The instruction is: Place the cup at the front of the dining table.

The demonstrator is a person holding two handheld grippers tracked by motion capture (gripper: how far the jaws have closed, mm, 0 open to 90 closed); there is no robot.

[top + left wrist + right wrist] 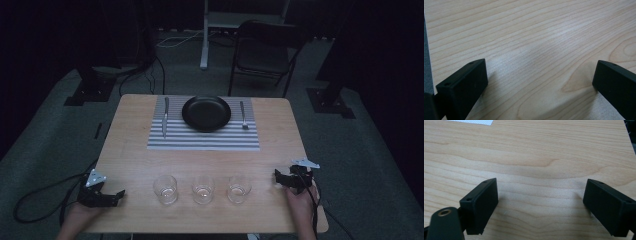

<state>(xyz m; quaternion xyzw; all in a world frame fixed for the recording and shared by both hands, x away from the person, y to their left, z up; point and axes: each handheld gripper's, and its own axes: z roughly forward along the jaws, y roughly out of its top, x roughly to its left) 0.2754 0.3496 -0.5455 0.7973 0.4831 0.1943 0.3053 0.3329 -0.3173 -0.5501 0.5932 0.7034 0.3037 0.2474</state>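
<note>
Nearest us, at the bench's point(135, 165) front edge, we hold the left gripper point(119, 194) at the left corner and the right gripper point(276, 176) at the right corner. Both stand with jaws wide apart and nothing between them; each gripper view shows bare wood between its jaws. Between the grippers three glasses stand upright in a row: the left glass point(165, 189), the middle glass point(203, 189) and the right glass point(238, 188), each apart from its neighbours. The left gripper is near the left glass, the right gripper near the right glass, neither touching. Farther back a striped mat point(203, 138) carries a black plate point(206, 113), with a knife point(165, 118) left of it and a fork point(243, 116) right.
</note>
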